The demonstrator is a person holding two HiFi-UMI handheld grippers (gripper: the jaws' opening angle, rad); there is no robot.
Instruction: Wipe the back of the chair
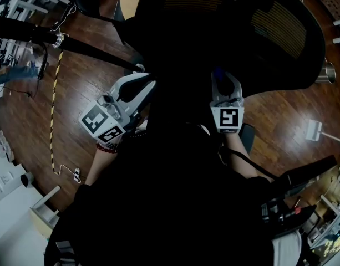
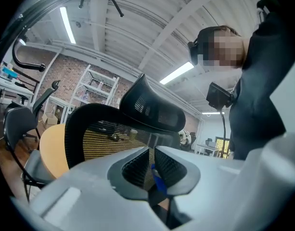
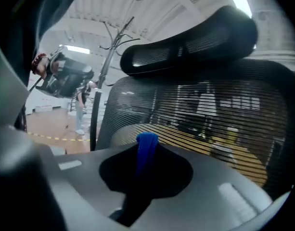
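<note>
1. Dark clothing on the person point(image 1: 175, 204) fills the lower half of the head view. Both grippers reach forward from it toward the chair.
2. In the right gripper view, the right gripper point(image 3: 146, 150) has its jaws pressed together on a fold of blue cloth point(image 3: 147, 143). The fold stands up between the tips.
3. The chair back point(image 3: 210, 114) is black mesh in a curved frame, close ahead of that gripper, with the headrest point(image 3: 190, 37) above it. No view shows whether the cloth touches the mesh.
4. In the left gripper view, the left gripper point(image 2: 151, 153) has its jaws almost together, with only a thin slit between them. A sliver of blue cloth appears pinched low in the slit. The gripper points level at the chair back.
5. Judged step: bringing the cloth onto the mesh to wipe it.
   - Keep the grip firm.
   - Lay the fold flat rather than poking with the tips.
   - Press lightly, since mesh gives.
   - Work in overlapping strokes from the headrest downward, including the frame edge.
   - The chair may swivel or roll under pressure, so push gently.
6. Containers: none shows its contents.
   - A small metal cylinder point(image 1: 325, 72) stands on the wooden floor point(image 1: 92, 76) at the right edge of the head view. It may be a bin, but its inside is hidden.
   - The items on the shelving point(image 2: 96, 88) behind the chair are too small to identify.
</note>
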